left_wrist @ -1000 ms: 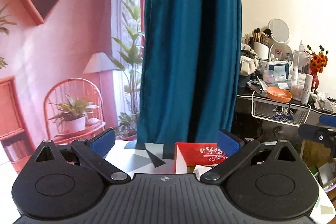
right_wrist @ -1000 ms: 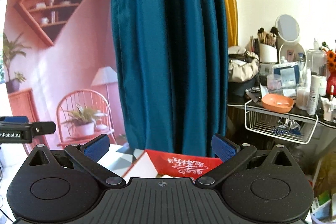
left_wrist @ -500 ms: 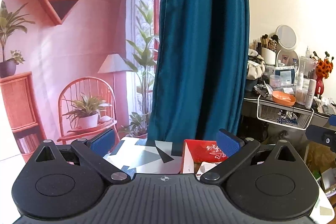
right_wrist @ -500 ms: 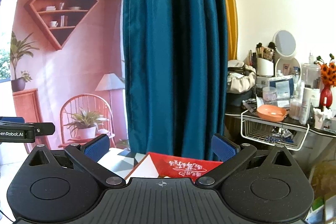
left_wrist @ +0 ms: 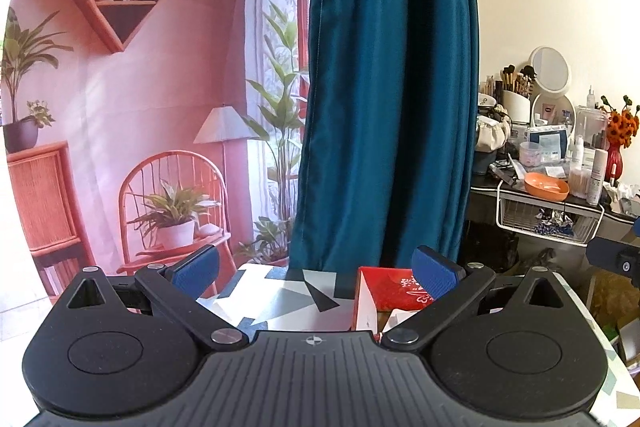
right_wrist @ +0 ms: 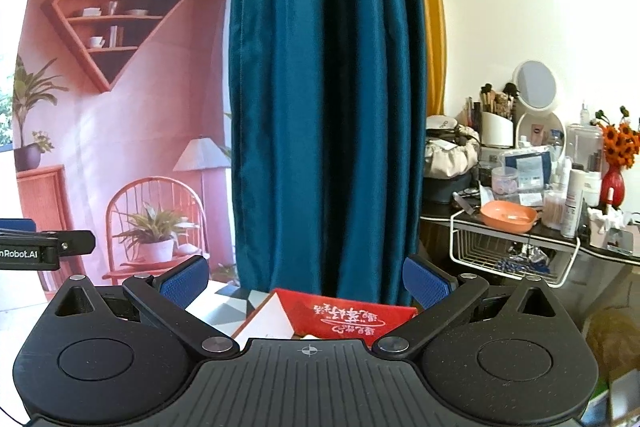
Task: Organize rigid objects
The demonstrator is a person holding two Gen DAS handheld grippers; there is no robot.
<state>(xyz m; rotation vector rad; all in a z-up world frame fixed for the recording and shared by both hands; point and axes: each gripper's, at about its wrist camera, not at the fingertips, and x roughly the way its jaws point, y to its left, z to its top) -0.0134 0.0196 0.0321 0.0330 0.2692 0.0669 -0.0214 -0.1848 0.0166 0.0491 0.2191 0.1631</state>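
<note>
Teal curtain [left_wrist: 388, 99] far behind patterned tabletop [left_wrist: 280, 299]; cluttered vanity far right. Red box [right_wrist: 344, 315] lies near, between wide-open, empty right hand-held gripper [right_wrist: 306, 281]; left hand-held gripper [left_wrist: 316, 269] likewise.

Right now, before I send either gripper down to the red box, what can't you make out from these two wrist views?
- Red cardboard box with white lettering: its near part and contents are hidden by the gripper body in both views.
- Table with the grey geometric pattern: mostly covered by the gripper body in both views, so other objects on it cannot be seen.
- Right gripper: in the left wrist view, cut off by the right edge.
- White lettering on the box: too small to read.
</note>
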